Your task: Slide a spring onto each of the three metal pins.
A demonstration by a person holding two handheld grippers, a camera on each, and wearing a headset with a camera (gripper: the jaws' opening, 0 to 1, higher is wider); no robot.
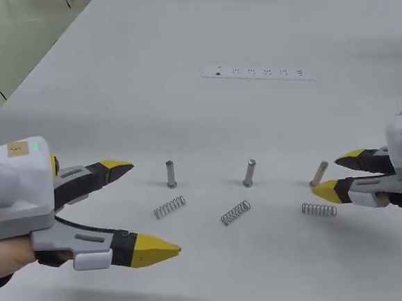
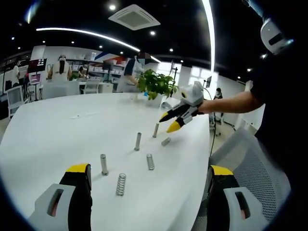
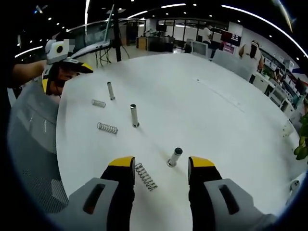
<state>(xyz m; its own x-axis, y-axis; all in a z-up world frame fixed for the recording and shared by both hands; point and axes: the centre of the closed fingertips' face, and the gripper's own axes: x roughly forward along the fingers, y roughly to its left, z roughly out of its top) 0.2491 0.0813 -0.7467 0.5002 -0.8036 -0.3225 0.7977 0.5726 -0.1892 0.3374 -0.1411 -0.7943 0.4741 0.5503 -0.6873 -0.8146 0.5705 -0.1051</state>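
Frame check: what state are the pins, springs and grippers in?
Left pin: upright, bare.
Middle pin: upright, bare.
Right pin: upright, bare.
Left spring: lying loose.
Middle spring: lying loose.
Right spring: lying loose.
Left gripper: open, empty.
Right gripper: open, empty.

Bright ceiling strips light the white surface evenly; shadows on it are faint; fisheye edges bend, perhaps slightly blurred.

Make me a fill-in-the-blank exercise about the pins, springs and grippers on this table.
1. ___ metal pins stand on the white table.
2. Each spring lies flat on the table, so ___ pin wears one yet.
3. The left gripper and right gripper both have ___ jaws.
Missing words: three, no, open.
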